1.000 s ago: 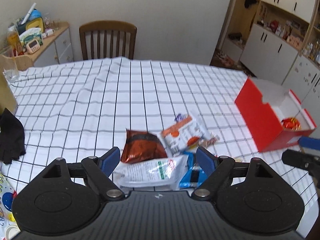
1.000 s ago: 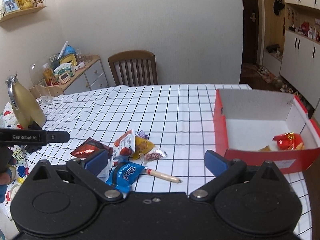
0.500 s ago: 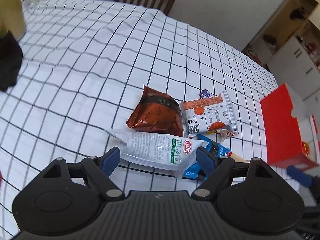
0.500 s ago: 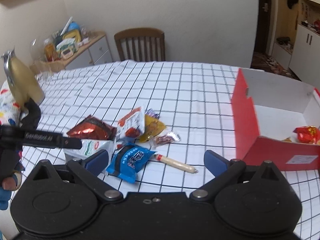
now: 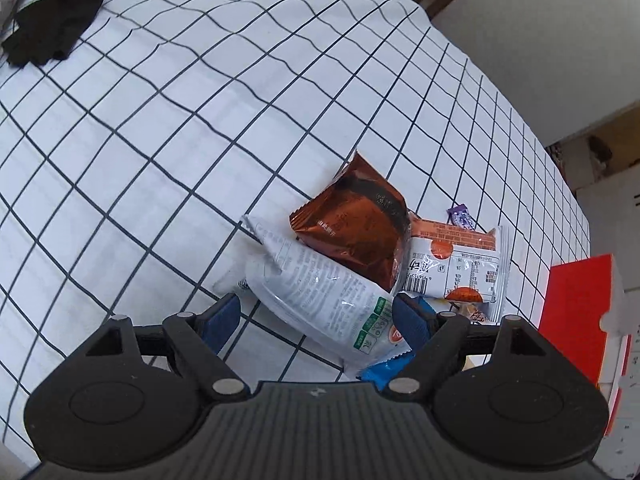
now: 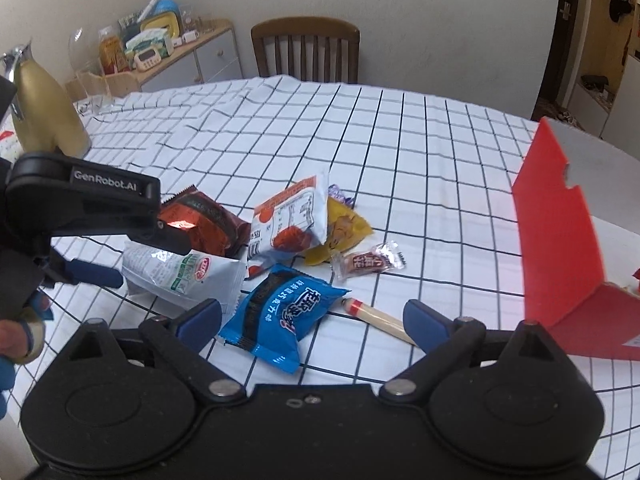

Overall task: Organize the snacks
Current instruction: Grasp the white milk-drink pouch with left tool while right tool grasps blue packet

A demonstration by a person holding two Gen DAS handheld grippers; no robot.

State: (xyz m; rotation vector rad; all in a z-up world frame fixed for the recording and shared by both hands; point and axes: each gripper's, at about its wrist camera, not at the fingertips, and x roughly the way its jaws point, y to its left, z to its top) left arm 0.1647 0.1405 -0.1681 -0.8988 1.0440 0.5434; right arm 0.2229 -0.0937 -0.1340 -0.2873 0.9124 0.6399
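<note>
**Snack Pile: Pickup Hazards and View Coverage**

**State**
- Left gripper (image 5: 316, 316): jaws spread wide, straddling the white printed plastic packet (image 5: 320, 292). No pressure visible on it.
- Right gripper (image 6: 312, 318): jaws closing, blue foil packet (image 6: 284, 316) between them, not yet pinched.
- Loose on the checked tablecloth (image 5: 200, 120), left to right: white packet, brown foil packet (image 5: 356, 232), white-and-orange packet (image 5: 452, 268), yellow packet (image 6: 344, 232), small clear-wrapped sweet (image 6: 370, 262).
- Destination, judged from the task: red cardboard box (image 6: 556, 232), far right, well apart from the pile.

**Likely faults**
1. Dragging the brown foil packet along. Cause: its lower edge overlapping the white packet.
2. Slippage of the white packet. Cause: glossy, puffy film, and a grip near one end only.
3. Collision between the grippers. Cause: both working close together, on neighbouring packets whose ends overlap.
4. Catching the wooden stick with red band (image 6: 376, 316) in the right jaws. Cause: one end just beside the blue packet, the other near the right-hand pad.
5. Bunching the cloth. Cause: pads descending too low.

**View coverage**
- Left wrist only: black glove (image 5: 56, 28) at the far table edge; purple-wrapped sweet (image 5: 462, 216) in clear sight.
- Right wrist only: the left gripper's body from the side, yellow packet, stick, gold bottle (image 6: 44, 120), full face of the blue packet.
- Box interior: barely visible in either view.
</note>
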